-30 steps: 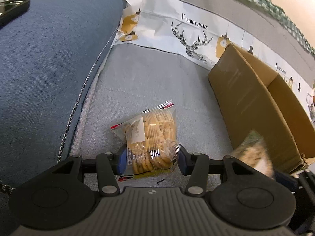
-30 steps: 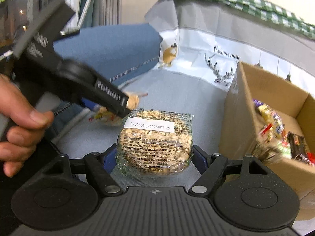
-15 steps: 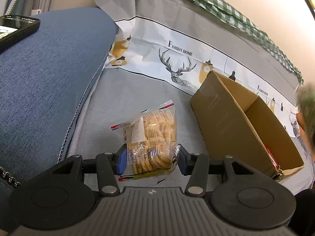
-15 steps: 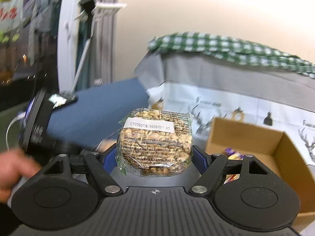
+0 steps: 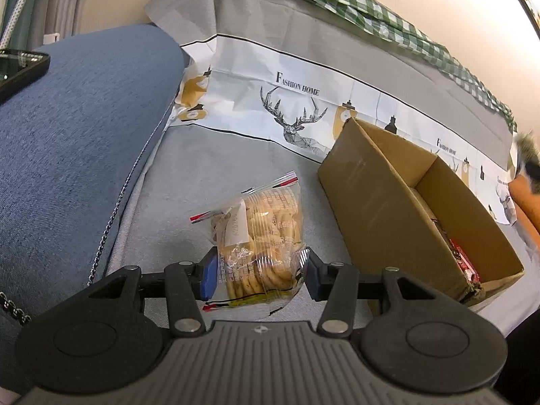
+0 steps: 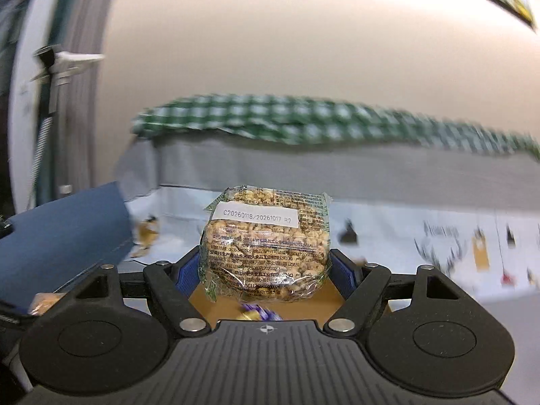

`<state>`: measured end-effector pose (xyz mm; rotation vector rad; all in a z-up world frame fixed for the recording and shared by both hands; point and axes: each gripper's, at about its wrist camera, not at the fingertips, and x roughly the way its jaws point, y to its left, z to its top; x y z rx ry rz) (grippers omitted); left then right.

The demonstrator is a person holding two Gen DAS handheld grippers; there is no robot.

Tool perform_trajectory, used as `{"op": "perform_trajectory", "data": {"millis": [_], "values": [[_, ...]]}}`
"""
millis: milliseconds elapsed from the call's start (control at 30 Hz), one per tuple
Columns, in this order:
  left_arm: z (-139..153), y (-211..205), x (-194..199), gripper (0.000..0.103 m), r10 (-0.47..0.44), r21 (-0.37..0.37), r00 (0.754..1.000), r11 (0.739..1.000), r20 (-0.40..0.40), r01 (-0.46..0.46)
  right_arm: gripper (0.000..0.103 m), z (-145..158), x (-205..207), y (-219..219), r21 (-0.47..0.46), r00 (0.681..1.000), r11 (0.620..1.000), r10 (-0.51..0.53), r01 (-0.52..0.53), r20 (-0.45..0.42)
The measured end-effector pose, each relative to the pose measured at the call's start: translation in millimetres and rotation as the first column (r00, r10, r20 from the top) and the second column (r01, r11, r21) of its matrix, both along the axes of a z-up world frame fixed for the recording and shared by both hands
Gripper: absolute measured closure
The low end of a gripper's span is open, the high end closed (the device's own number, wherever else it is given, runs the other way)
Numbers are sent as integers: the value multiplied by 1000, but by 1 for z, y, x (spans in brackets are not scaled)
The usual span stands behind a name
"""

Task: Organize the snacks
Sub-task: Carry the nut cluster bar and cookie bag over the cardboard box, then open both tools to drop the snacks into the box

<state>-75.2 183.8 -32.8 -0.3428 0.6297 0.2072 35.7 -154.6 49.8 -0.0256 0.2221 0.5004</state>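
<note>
Biscuit bag (image 5: 261,236) pinched by left hand-held gripper (image 5: 258,273); right hand-held gripper (image 6: 265,270) pinches cereal cake (image 6: 265,246).

Motion-blurred checked cloth (image 6: 337,121) and deer-print cover (image 6: 438,246); phone (image 5: 20,71) cropped at left edge.

Home living room, blue sofa arm (image 5: 74,128), deer-print cover (image 5: 297,108), curtains (image 5: 40,0)

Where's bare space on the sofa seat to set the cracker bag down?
Bare grey seat lies between the blue cushion and the cardboard box, beyond the cracker bag. The box's near corner holds wrappers.
</note>
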Motion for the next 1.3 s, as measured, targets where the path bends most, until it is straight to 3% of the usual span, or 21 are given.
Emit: {"op": "perform_trajectory", "data": {"millis": [100, 367, 667, 967, 1300], "values": [[3, -9, 0, 48, -3, 30, 1000, 1000, 6, 3, 25, -11, 11, -15, 18, 996, 999, -47, 48, -78], [9, -48, 2, 48, -31, 113, 999, 993, 19, 29, 25, -24, 15, -33, 39, 992, 997, -69, 73, -105], [12, -67, 14, 48, -17, -5, 999, 1000, 30, 17, 25, -28, 17, -50, 63, 988, 995, -62, 72, -144], [38, -98, 48, 48, -79, 2, 994, 997, 72, 79, 25, -33, 29, -51, 94, 978, 991, -76, 96, -194], [73, -146, 118, 48, -160, -8, 975, 987, 152, 163, 25, -38, 46, -46, 120, 962, 982, -111, 144, -249]]}}
